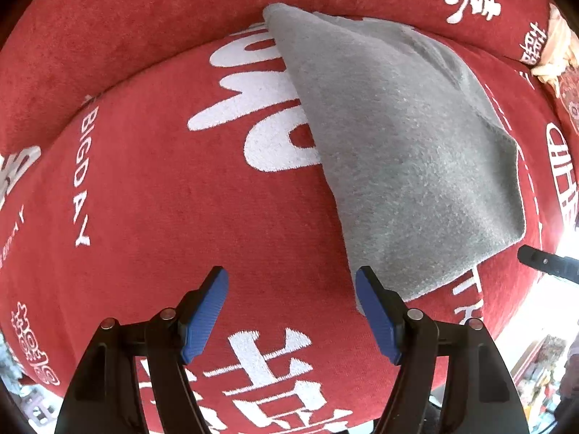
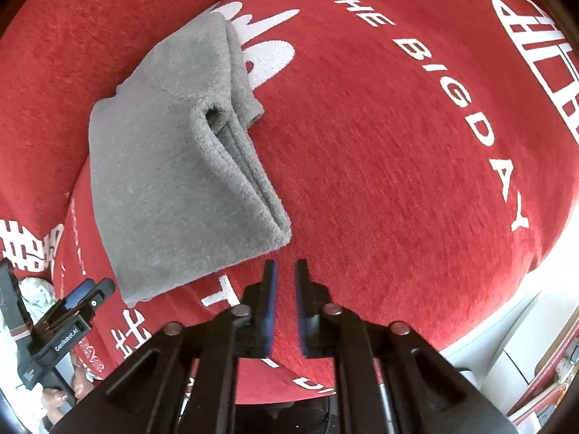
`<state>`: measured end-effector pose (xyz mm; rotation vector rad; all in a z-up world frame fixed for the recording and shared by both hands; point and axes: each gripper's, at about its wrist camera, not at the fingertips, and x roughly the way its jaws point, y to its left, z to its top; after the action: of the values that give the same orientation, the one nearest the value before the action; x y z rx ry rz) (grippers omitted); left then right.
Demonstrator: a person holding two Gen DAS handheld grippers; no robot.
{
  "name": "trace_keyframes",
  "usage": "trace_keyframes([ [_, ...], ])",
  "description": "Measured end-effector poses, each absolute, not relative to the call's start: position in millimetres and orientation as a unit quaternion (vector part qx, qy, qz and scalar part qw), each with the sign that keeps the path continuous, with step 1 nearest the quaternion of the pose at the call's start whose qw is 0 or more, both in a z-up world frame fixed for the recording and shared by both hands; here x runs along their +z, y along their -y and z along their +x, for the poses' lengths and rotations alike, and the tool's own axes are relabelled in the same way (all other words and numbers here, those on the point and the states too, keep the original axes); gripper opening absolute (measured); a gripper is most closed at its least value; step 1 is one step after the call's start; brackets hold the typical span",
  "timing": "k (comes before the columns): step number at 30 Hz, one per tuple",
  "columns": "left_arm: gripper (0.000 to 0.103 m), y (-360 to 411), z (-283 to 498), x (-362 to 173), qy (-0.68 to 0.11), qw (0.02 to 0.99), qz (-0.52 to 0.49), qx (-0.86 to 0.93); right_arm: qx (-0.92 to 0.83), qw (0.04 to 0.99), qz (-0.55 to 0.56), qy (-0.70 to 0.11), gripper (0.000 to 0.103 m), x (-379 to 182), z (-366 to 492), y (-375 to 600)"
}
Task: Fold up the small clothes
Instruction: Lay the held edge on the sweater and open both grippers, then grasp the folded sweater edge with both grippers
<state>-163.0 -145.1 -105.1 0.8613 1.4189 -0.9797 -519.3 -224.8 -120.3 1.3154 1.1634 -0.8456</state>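
Two hand-held grippers are in your hands, and neither holds anything. Your left hand-held gripper (image 1: 291, 307) stands wide, its blue pads (image 1: 204, 316) well apart above the red cover, with the inner pad just beside the near corner of the grey cloth (image 1: 405, 152). Your right hand-held gripper (image 2: 286, 307) is narrow, with only a thin slit between its pads, and it hovers just short of the cloth's near folded corner.

The grey cloth (image 2: 173, 170) lies folded in layers on the red cover (image 2: 380, 144), its stacked edges and a small open loop showing on the side facing your right gripper. It covers part of a large white printed figure.

White lettering on the cover reads "THE BIG DAY" (image 2: 434, 83), and the left view shows "BIGDAY" (image 1: 82, 177) among large Chinese characters (image 1: 267, 365).

From the right wrist view your left gripper (image 2: 77, 303) shows at the lower left, and its body carries a small label (image 2: 65, 340) that seems to read "GenRobot.AI". A pale, crumpled thing (image 1: 559, 47) sits at the far right edge of the left view; you cannot tell what it is. Shelves with blurred clutter (image 2: 542, 372) stand beyond the cover's edge.
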Motion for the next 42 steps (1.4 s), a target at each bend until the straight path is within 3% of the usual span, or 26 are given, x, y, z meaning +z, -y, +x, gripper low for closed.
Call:
trace_keyframes([
  [2, 0.074, 146, -159, -103, -0.614, 0.569, 0.356, -0.414, -0.359, 0.556, 0.568, -0.489, 0.036, -121, -521, 227],
  [7, 0.074, 156, -148, -91, -0.622, 0.577, 0.346, -0.400, -0.346, 0.570, 0.580, -0.469, 0.040, -114, -521, 247],
  [9, 0.074, 162, -142, -87, -0.631, 0.580, 0.333, -0.393, -0.337, 0.578, 0.578, -0.467, 0.049, -112, -518, 259],
  [10, 0.077, 165, -139, -87, -0.637, 0.580, 0.323, -0.391, -0.333, 0.583, 0.576, -0.466, 0.055, -110, -516, 266],
  [11, 0.093, 169, -137, -86, -0.646, 0.581, 0.311, -0.386, -0.330, 0.589, 0.573, -0.464, 0.056, -108, -514, 274],
  [12, 0.103, 172, -135, -85, -0.650, 0.583, 0.301, -0.384, -0.326, 0.593, 0.573, -0.463, 0.057, -108, -512, 281],
  [17, 0.103, 194, -135, -85, -0.649, 0.596, 0.283, -0.379, -0.298, 0.605, 0.582, -0.455, 0.068, -112, -504, 311],
  [29, 0.103, 243, -131, -113, -0.639, 0.595, 0.323, -0.364, -0.238, 0.602, 0.609, -0.458, 0.069, -149, -487, 363],
  [42, 0.103, 251, -123, -120, -0.657, 0.580, 0.300, -0.378, -0.172, 0.584, 0.653, -0.450, 0.070, -182, -481, 377],
])
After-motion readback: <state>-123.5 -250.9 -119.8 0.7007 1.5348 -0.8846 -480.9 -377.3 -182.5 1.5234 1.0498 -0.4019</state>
